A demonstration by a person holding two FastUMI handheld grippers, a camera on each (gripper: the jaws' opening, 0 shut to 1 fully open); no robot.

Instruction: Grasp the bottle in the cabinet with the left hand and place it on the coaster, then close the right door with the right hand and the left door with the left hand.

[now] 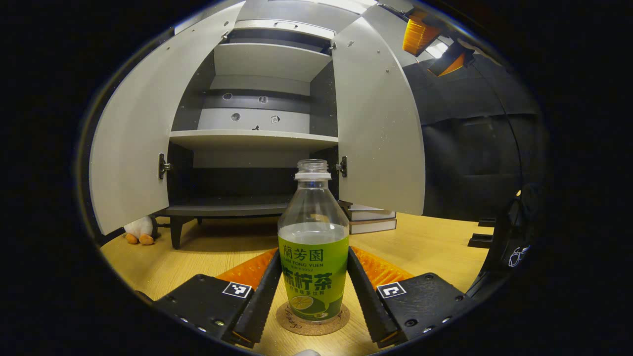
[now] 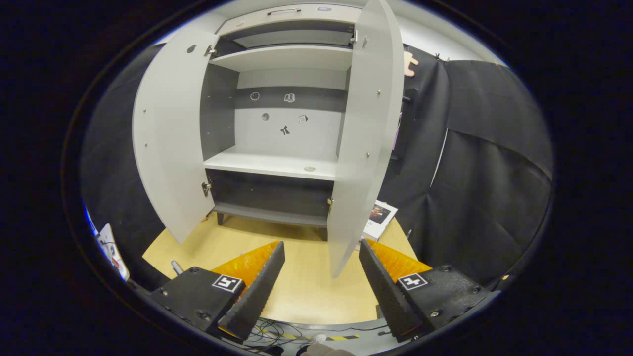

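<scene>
Bottle [image 1: 313, 247] upright on the coaster [image 1: 312, 320], between my left gripper's [image 1: 313, 287] fingers; both doors open.
In my left gripper view the capless, green-labelled bottle, half full, stands long axis vertical, neck up, near the table's [image 1: 420, 242] front edge; the jaws flank its label closely, though I cannot tell whether they touch it. My right gripper [image 2: 321, 277] view shows its jaws wide apart and empty before the right door's [image 2: 363, 138] edge, with the left door [image 2: 168, 143] swung out from the cabinet [image 2: 282, 163].
</scene>
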